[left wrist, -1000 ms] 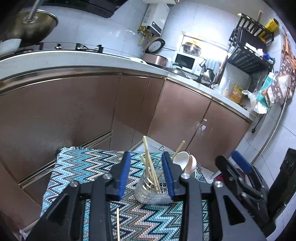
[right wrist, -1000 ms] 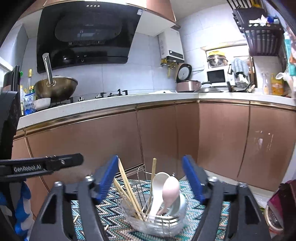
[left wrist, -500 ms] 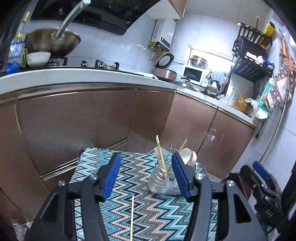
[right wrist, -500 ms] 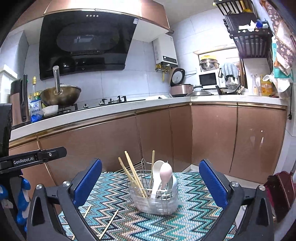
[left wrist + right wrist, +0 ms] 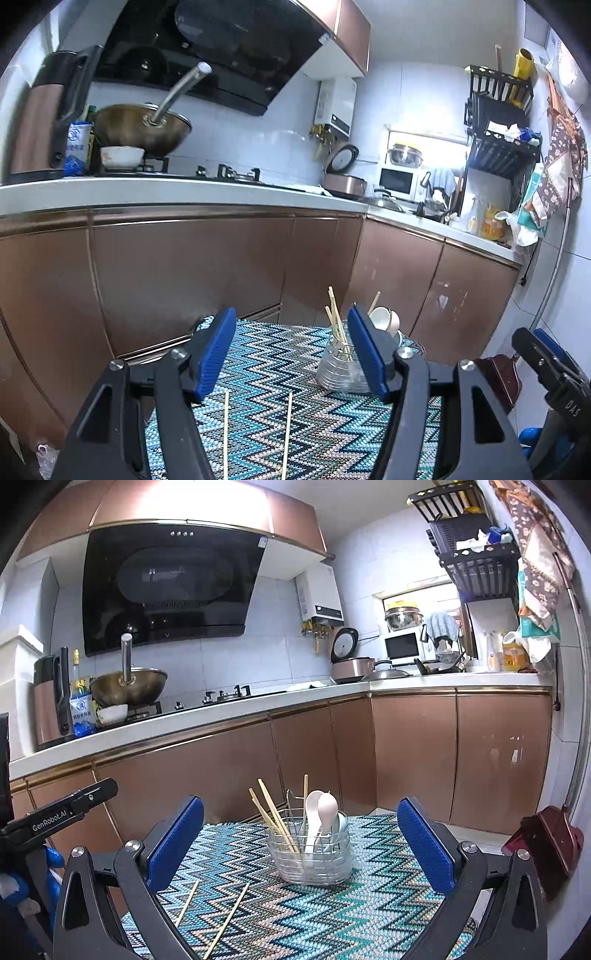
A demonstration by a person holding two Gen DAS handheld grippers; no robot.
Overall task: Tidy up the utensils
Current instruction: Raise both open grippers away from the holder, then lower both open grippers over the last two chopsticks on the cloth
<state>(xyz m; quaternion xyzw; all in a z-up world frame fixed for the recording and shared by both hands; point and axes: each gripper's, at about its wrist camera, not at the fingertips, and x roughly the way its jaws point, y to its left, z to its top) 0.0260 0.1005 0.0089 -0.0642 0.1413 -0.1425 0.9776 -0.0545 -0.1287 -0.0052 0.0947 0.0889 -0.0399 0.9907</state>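
A clear utensil holder with a wire frame (image 5: 312,856) stands on the zigzag-patterned cloth (image 5: 332,915). It holds several wooden chopsticks (image 5: 271,818) and two spoons, one white (image 5: 314,806) and one pink (image 5: 328,806). It also shows in the left wrist view (image 5: 340,369). Two loose chopsticks (image 5: 225,919) lie on the cloth in front of it; in the left wrist view they (image 5: 286,435) lie between the fingers. My left gripper (image 5: 291,354) is open and empty. My right gripper (image 5: 301,840) is wide open and empty, back from the holder.
Brown kitchen cabinets (image 5: 314,746) stand right behind the small table. The counter carries a wok (image 5: 127,688), a kettle (image 5: 50,709) and a rice cooker (image 5: 351,664). A dark red dustpan (image 5: 546,842) lies on the floor at the right.
Both grippers have drawn back and up from the holder and opened wider. The two loose chopsticks on the cloth have come into view.
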